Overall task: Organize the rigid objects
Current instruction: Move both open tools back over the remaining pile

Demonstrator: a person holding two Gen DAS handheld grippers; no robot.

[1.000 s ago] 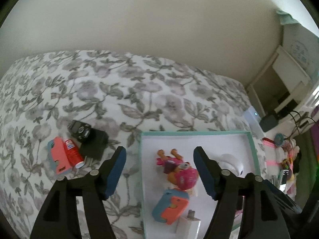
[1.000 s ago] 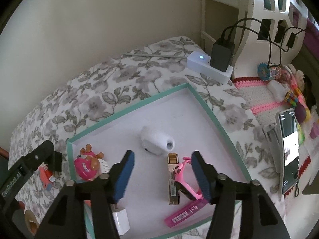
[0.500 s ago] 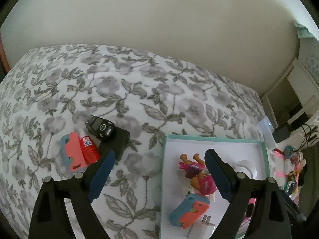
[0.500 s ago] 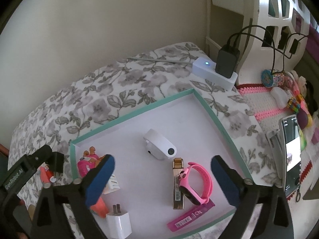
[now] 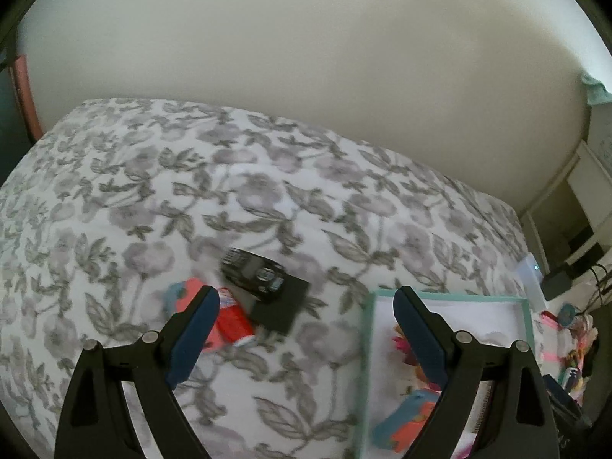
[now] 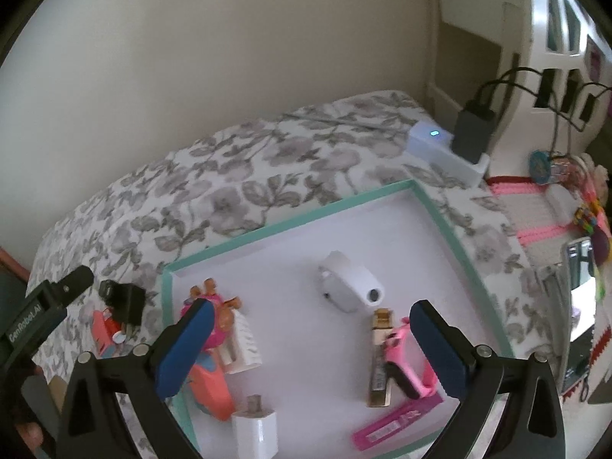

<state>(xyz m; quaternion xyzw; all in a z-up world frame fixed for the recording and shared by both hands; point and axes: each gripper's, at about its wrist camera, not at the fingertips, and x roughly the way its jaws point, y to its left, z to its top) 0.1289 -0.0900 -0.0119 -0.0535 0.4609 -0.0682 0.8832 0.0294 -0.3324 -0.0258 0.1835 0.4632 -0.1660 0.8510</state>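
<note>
On the grey-and-white floral bedspread (image 5: 244, 199) lies a shallow white tray with a teal rim (image 6: 290, 222), set against a cream wall.

Left wrist view: left gripper (image 5: 306, 306) has its blue-padded jaws wide apart, nothing between them, over bare bedspread. At 11 o'clock from its midpoint, a small black toy car (image 5: 252, 273) rests partly on a flat black square adapter (image 5: 281, 308). At 9 o'clock, a red cylindrical tube with white cap (image 5: 235, 319) lies touching a coral-and-blue plastic toy (image 5: 183, 296), partly hidden by the left pad. The tray rim sits at 3 o'clock; the view is blurred.

Right wrist view: right gripper (image 6: 310, 329) is over the tray, jaws spread fully, empty. Tray contents:
- white rounded device with a dark lens end (image 6: 350, 287), at 1 o'clock from the gripper midpoint, apart from the rest;
- pink wristband watch (image 6: 401, 355) at 4 o'clock, touching a gold rectangular bar (image 6: 380, 359);
- magenta flat label strip (image 6: 397, 422) at 5 o'clock, near the rim;
- white cube wall charger (image 6: 254, 430) at 7 o'clock;
- pink-and-orange toy figure (image 6: 220, 308) at 9 o'clock, beside a white ribbed block (image 6: 244, 344);
- orange-and-blue toy (image 6: 210, 386) at 8 o'clock.

Outside the tray at 10 o'clock, the black adapter and red tube lie on the bedspread, below the tip of the left gripper. A white power strip with a lit indicator (image 6: 440, 145) lies beyond the tray's far corner.
</note>
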